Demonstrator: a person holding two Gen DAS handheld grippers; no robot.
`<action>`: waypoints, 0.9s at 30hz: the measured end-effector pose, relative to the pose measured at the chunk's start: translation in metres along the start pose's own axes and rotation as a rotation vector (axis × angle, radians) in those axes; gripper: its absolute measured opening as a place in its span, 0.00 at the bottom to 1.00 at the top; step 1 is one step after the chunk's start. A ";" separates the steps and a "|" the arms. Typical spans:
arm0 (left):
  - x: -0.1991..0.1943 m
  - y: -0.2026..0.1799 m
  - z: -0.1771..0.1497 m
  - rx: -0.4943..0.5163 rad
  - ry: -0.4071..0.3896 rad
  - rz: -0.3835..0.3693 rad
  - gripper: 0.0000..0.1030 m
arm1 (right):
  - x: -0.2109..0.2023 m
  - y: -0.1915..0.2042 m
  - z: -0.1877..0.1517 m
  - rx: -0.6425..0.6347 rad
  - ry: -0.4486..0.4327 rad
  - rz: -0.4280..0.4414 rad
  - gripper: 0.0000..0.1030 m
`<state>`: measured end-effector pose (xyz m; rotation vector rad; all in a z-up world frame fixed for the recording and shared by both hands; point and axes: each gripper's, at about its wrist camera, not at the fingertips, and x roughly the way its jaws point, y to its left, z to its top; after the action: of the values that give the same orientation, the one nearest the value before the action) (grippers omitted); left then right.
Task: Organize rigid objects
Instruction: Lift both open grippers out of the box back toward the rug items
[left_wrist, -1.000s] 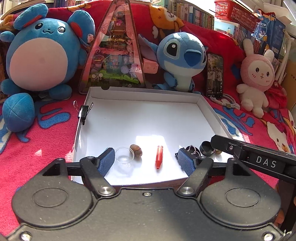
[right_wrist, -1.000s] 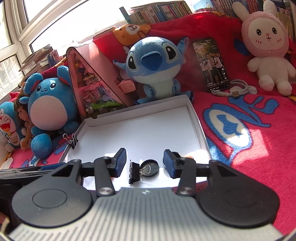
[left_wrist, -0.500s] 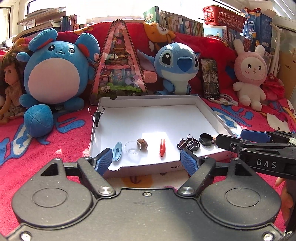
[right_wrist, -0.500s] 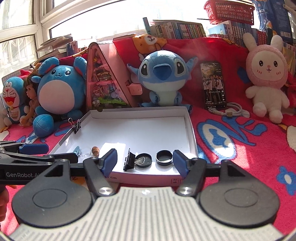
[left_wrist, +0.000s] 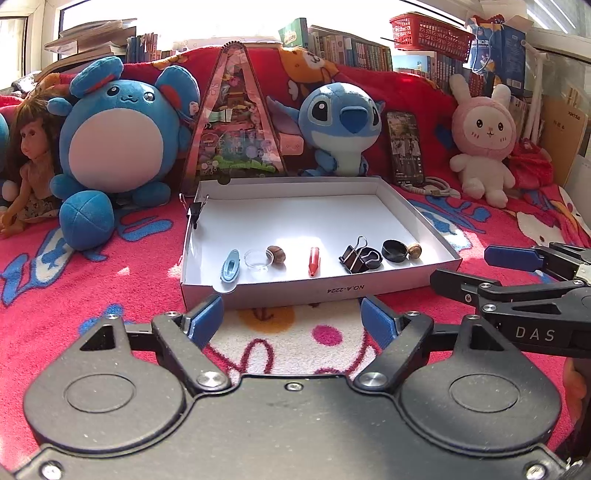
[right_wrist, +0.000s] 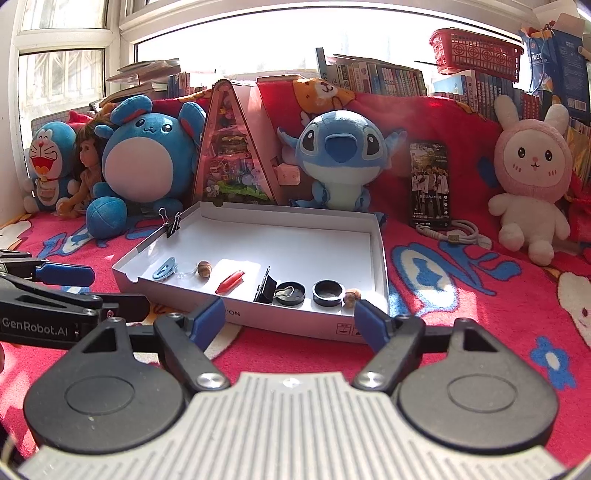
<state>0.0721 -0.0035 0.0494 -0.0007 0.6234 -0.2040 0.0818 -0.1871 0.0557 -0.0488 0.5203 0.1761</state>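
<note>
- Left gripper (left_wrist: 291, 317): fingers spread, nothing between them, just near of the white box (left_wrist: 406, 210).
- Right gripper (right_wrist: 291, 319): fingers opening, empty.
- Red crayon (left_wrist: 313, 260) lies with the small items along the box's near edge.

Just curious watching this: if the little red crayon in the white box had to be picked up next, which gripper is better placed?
Probably the left gripper: the red crayon lies straight ahead of it. The right gripper, jaws opening, empty, faces the binder clip.

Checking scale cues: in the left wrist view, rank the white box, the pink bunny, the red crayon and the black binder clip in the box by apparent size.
1. White box
2. Pink bunny
3. Binder clip
4. Red crayon, close to the clip, so these two are unsure.
</note>
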 end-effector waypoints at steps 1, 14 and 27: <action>-0.002 0.000 -0.002 0.000 -0.003 0.000 0.79 | -0.002 0.001 -0.002 -0.003 0.000 0.001 0.84; -0.015 -0.005 -0.031 0.023 0.003 0.004 0.79 | -0.014 0.010 -0.025 -0.044 0.008 0.012 0.85; -0.025 -0.006 -0.059 0.047 0.041 -0.004 0.79 | -0.026 0.018 -0.047 -0.082 0.033 0.017 0.85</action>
<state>0.0167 -0.0010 0.0163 0.0483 0.6598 -0.2226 0.0336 -0.1779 0.0279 -0.1271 0.5462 0.2138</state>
